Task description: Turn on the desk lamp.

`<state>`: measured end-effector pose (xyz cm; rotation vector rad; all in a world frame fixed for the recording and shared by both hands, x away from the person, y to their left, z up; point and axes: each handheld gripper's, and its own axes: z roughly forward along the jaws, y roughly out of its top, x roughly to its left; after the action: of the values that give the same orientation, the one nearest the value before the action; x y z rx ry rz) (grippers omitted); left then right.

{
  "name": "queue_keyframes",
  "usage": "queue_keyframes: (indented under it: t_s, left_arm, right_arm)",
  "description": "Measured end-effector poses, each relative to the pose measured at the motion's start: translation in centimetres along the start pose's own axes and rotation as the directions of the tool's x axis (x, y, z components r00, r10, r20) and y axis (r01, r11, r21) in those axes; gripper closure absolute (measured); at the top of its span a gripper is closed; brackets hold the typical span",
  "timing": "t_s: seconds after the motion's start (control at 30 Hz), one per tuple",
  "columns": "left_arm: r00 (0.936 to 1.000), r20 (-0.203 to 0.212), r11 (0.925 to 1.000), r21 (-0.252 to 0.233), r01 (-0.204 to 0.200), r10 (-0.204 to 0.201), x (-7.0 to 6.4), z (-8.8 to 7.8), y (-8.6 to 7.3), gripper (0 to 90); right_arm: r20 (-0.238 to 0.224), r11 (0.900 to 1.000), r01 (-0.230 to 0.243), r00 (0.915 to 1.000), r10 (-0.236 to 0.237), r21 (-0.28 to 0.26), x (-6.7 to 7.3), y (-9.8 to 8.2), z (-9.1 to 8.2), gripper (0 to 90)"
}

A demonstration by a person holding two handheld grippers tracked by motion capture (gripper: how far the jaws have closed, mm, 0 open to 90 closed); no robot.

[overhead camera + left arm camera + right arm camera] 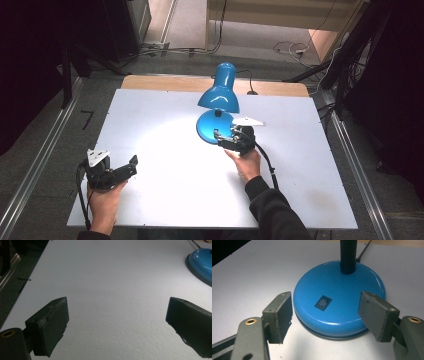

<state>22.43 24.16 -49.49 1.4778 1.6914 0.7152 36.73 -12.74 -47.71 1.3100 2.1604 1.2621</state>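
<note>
Right hand-held gripper (pixel 325 315), jaws wide and empty, faces the lamp (pixel 339 307) base at frame centre, switch (pixel 323 302) between them. Left hand-held gripper (pixel 112 172) wide, lower left on the worktop (pixel 160 130).

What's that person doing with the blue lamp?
A person holds a claw in each hand at a white table. The right claw sits open just in front of the blue lamp, its jaws on either side of the base near the black switch, not touching. The lamp throws light on the table. The left claw waits open over bare table, off to the side.
</note>
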Motion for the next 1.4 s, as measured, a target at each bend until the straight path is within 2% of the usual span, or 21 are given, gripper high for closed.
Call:
queue_keyframes:
  t_s: [0.03,0.07,0.1,0.13,0.2,0.27,0.37,0.43,0.5,0.57,0.6,0.67,0.73,0.83,0.9,1.13,1.27,1.4]
  left_arm:
    - [1.0000,0.004,0.9999,-0.013,0.003,-0.002,0.0,-0.3,0.0,5.2]
    - [1.0000,0.005,0.9997,-0.025,-0.001,0.001,-0.1,-0.4,0.0,5.3]
    - [0.9999,-0.001,0.9996,-0.025,-0.011,0.011,-0.2,-0.4,0.1,5.5]
    - [0.9999,-0.001,0.9995,-0.026,-0.016,0.016,-0.2,-0.4,0.1,5.4]
    - [0.9999,0.003,0.9997,-0.022,-0.010,0.010,-0.3,-0.3,0.0,5.5]
    - [0.9997,0.002,0.9996,-0.019,-0.023,0.023,-0.3,-0.4,0.1,5.4]
    - [0.9998,0.004,0.9993,-0.034,-0.018,0.018,-0.4,-0.5,0.1,5.5]
    - [0.9994,0.002,0.9989,-0.032,-0.033,0.033,-0.5,-0.6,0.2,5.4]
    - [0.9997,0.004,0.9988,-0.042,-0.024,0.024,-0.5,-0.6,0.1,5.5]
    - [0.9988,-0.004,0.9984,-0.028,-0.049,0.049,-0.6,-0.5,0.2,5.4]
    - [0.9988,-0.004,0.9984,-0.028,-0.049,0.049,-0.6,-0.5,0.2,5.3]
    - [0.9971,-0.018,0.9946,-0.071,-0.075,0.074,-0.7,-1.4,0.3,5.4]
    - [0.9952,-0.032,0.9929,-0.072,-0.095,0.093,-0.8,-1.4,0.2,5.4]
    - [0.9963,-0.034,0.9952,-0.056,-0.081,0.079,-0.8,-1.2,0.2,5.4]
    - [0.9957,-0.036,0.9943,-0.061,-0.087,0.085,-0.9,-1.3,0.2,5.4]
    - [0.9952,-0.045,0.9948,-0.049,-0.089,0.087,-1.2,-1.0,0.1,5.4]
    - [0.9945,-0.048,0.9940,-0.052,-0.096,0.093,-1.3,-1.2,0.1,5.4]
    - [0.9958,-0.044,0.9959,-0.037,-0.082,0.081,-1.2,-0.9,0.0,5.4]
  right_arm:
    - [-0.003,1.000,-0.005,1.0000,0.005,-0.002,0.0,0.0,-0.2,24.5]
    - [-0.025,1.000,-0.020,0.9995,0.020,-0.001,-0.2,-0.2,-0.5,22.8]
    - [-0.039,1.000,-0.014,0.9991,0.015,0.015,-0.3,-0.2,-0.6,21.5]
    - [-0.028,1.000,0.004,0.9996,-0.004,0.022,-0.2,-0.2,-0.8,20.1]
    - [-0.042,1.000,-0.006,0.9991,0.006,0.017,-0.4,-0.4,-1.1,19.6]
    - [-0.044,0.999,0.014,0.9990,-0.013,0.031,-0.4,-0.4,-1.4,17.4]
    - [-0.056,0.999,0.018,0.9983,-0.016,0.031,-0.6,-0.9,-1.7,16.4]
    - [-0.042,0.998,0.038,0.9985,-0.036,0.043,-0.6,-1.1,-1.9,15.6]
    - [-0.054,0.999,0.017,0.9984,-0.015,0.042,-0.9,-1.6,-2.1,15.4]
    - [-0.042,0.997,0.039,0.9985,-0.036,0.071,-1.0,-1.7,-2.3,14.8]
    - [-0.044,0.997,0.038,0.9984,-0.036,0.062,-1.1,-1.8,-2.5,14.8]
    - [-0.044,0.998,0.037,0.9984,-0.035,0.054,-1.3,-2.0,-2.9,14.8]
    - [-0.040,0.997,0.046,0.9982,-0.044,0.058,-1.4,-2.2,-3.3,14.7]
    - [-0.036,0.998,0.040,0.9987,-0.038,0.058,-1.7,-2.6,-3.8,14.5]
    - [-0.031,0.997,0.044,0.9986,-0.042,0.066,-1.9,-2.7,-4.1,14.5]
    - [-0.023,0.998,0.043,0.9988,-0.042,0.041,-3.1,-2.7,-5.8,14.4]
    - [-0.017,0.999,0.030,0.9994,-0.030,0.029,-3.9,-2.9,-6.7,14.4]
    - [-0.016,0.999,0.016,0.9998,-0.016,0.027,-4.4,-3.0,-7.3,14.4]
